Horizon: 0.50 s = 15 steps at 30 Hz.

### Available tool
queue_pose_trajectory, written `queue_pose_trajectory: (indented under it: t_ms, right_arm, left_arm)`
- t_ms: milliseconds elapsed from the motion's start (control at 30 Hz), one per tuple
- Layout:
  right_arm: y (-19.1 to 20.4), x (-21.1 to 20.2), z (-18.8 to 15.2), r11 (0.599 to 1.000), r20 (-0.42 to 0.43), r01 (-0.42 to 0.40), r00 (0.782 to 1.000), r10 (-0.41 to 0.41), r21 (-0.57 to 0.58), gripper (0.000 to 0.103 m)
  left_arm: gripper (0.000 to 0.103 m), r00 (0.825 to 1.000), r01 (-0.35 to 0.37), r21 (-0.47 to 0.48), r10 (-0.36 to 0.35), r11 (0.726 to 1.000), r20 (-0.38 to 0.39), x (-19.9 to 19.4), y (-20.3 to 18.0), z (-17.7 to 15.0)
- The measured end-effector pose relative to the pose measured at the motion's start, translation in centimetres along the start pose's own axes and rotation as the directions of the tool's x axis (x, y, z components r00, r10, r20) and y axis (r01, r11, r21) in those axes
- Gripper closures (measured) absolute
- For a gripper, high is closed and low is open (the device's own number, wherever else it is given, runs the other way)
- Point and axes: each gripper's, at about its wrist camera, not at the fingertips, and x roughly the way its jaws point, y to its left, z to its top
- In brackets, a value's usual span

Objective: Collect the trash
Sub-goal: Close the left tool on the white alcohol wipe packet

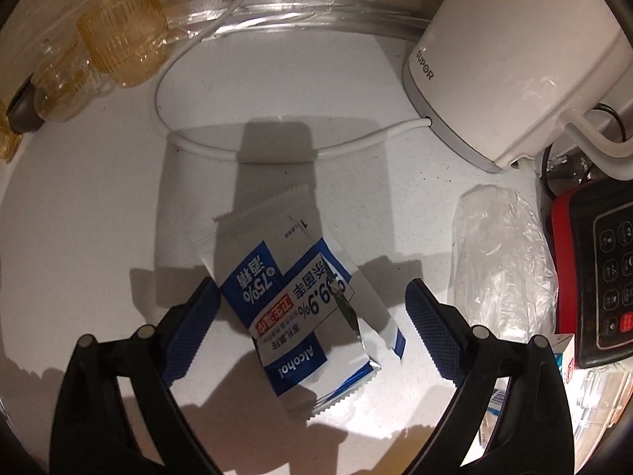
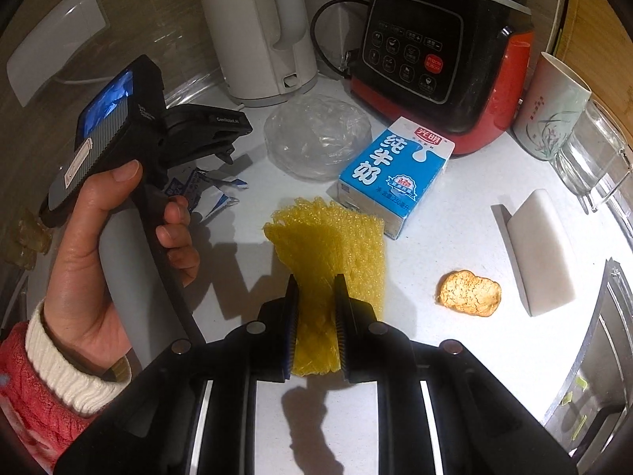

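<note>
A torn blue and white alcohol wipe wrapper (image 1: 300, 297) lies on the white counter (image 1: 99, 217). My left gripper (image 1: 312, 293) is open, its blue pads either side of the wrapper, just above it. The wrapper also shows in the right wrist view (image 2: 205, 194) under the left gripper (image 2: 221, 140). My right gripper (image 2: 315, 289) is shut on a yellow foam net (image 2: 328, 245) that rests on the counter. A crumpled clear plastic bag (image 2: 316, 138) lies behind it, also seen in the left wrist view (image 1: 498, 261). A blue milk carton (image 2: 395, 174) and a golden crumpled wrapper (image 2: 469, 293) lie near.
A white kettle (image 1: 514, 59) with its white cord (image 1: 198, 146) stands at the back. A red and black appliance (image 2: 439, 59) stands beside it. Amber glass cups (image 1: 118, 47) sit far left. A paper cup (image 2: 554, 107), a glass mug (image 2: 593, 158) and a white block (image 2: 542, 249) stand right, near a sink edge (image 2: 593, 356).
</note>
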Motion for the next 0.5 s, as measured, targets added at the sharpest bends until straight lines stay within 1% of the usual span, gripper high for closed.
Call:
queue_pose_trajectory:
  t_ms: [67, 100, 233, 300, 333, 367, 400, 500]
  right_arm:
    - [-0.1, 0.0, 0.0, 1.0, -0.001, 0.004, 1.0, -0.004, 0.0, 0.085]
    - [-0.2, 0.0, 0.0, 1.0, 0.0, 0.006, 1.0, -0.006, 0.0, 0.085]
    - [-0.4, -0.3, -0.2, 1.0, 0.004, 0.013, 1.0, -0.013, 0.008, 0.085]
    - [-0.5, -0.5, -0.3, 1.0, 0.005, 0.016, 1.0, -0.016, 0.014, 0.085]
    - [-0.5, -0.6, -0.4, 1.0, 0.005, 0.018, 1.0, -0.018, 0.017, 0.085]
    - [-0.6, -0.6, -0.5, 1.0, 0.005, 0.02, 1.0, -0.02, 0.018, 0.085]
    - [-0.6, -0.8, -0.5, 1.0, 0.006, 0.022, 1.0, -0.022, 0.02, 0.085]
    - [-0.6, -1.1, -0.7, 0.999, 0.011, 0.024, 1.0, -0.025, 0.023, 0.085]
  left_arm:
    - [0.017, 1.0, -0.006, -0.017, 0.006, 1.0, -0.011, 0.4, 0.0, -0.2]
    - [0.019, 1.0, -0.009, -0.015, 0.009, 1.0, -0.002, 0.4, -0.1, -0.2]
    - [0.021, 1.0, -0.018, -0.012, 0.018, 1.0, 0.005, 0.7, -0.1, -0.5]
    - [0.031, 0.999, -0.033, -0.013, 0.033, 0.999, 0.016, 0.4, -0.4, -0.8]
    - [0.038, 0.999, -0.035, -0.013, 0.035, 0.999, 0.02, 0.3, -0.3, -0.9]
    - [0.047, 0.999, -0.037, -0.011, 0.038, 0.999, 0.022, 0.1, -0.3, -1.0]
    - [0.057, 0.999, -0.038, -0.007, 0.038, 0.999, 0.026, 0.0, -0.2, -1.1]
    - [0.07, 0.999, -0.022, 0.009, 0.021, 1.0, 0.023, -0.3, 0.1, -1.1]
